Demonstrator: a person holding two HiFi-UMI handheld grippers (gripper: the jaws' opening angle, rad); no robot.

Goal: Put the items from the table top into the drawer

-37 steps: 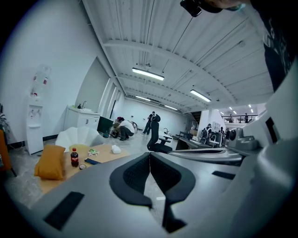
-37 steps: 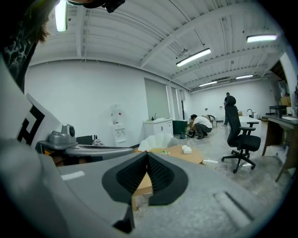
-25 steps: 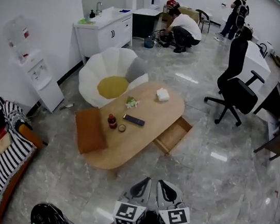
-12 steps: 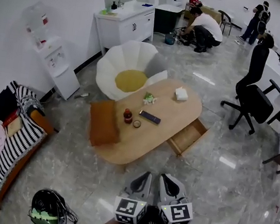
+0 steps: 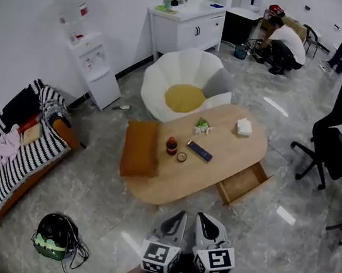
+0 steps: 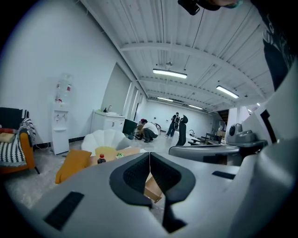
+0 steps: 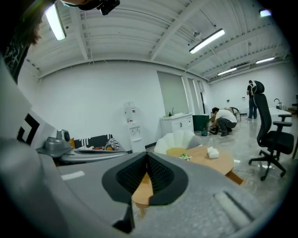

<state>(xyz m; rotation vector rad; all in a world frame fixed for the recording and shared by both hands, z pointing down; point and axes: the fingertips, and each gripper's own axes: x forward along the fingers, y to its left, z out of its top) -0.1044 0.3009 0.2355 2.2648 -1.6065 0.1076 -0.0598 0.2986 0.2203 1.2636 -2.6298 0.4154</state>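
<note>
This is an open-plan office with a lounge corner. Beside the oval wooden table (image 5: 232,151) stand a white petal-shaped armchair (image 5: 180,77) and a blanket-draped sofa (image 5: 22,149). Beyond the table are a water dispenser (image 5: 95,67), a sink cabinet (image 5: 187,27) and a black office chair (image 5: 336,141), under ceiling strip lights (image 6: 170,73).

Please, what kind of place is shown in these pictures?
Probably an office lounge or open workspace: a black swivel office chair, a white water dispenser, and an oval wooden low table beside a white petal-shaped armchair.
</note>
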